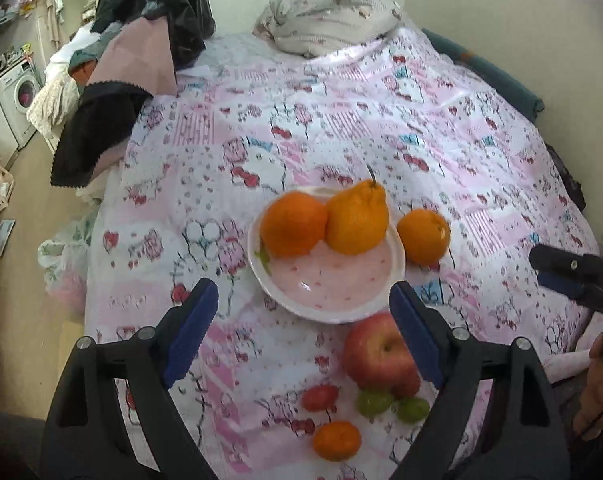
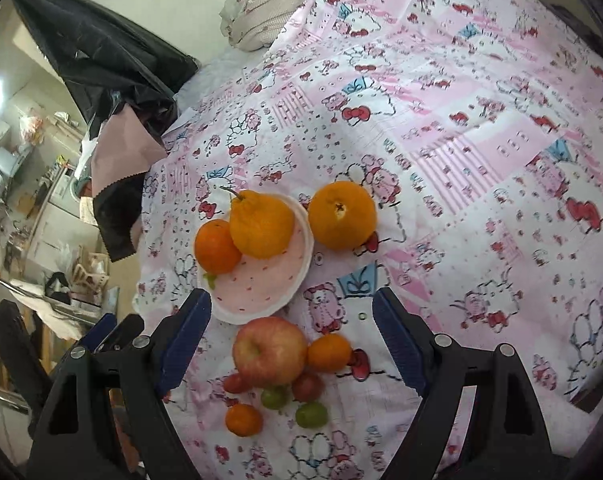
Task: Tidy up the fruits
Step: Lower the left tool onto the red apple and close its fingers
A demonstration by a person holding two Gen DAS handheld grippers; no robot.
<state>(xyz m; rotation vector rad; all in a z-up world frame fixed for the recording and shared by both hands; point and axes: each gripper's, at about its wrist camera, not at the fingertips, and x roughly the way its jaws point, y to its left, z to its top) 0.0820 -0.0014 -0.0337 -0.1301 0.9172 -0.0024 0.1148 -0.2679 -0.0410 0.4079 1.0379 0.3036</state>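
The plate (image 1: 395, 264) on the bed holds two oranges (image 1: 293, 224); a third orange (image 1: 423, 235) sits just beside it. The apple (image 1: 375, 354), grapes (image 1: 373, 402) and small fruits wait nearer. Both claws, left claw (image 1: 303, 330) and right claw (image 2: 291, 338), hang released and empty, so most sorting remains.

Pink speckled plate (image 1: 333, 280), orange citrus (image 1: 293, 224), reddish apple (image 1: 375, 354), possibly green grapes (image 1: 373, 402).
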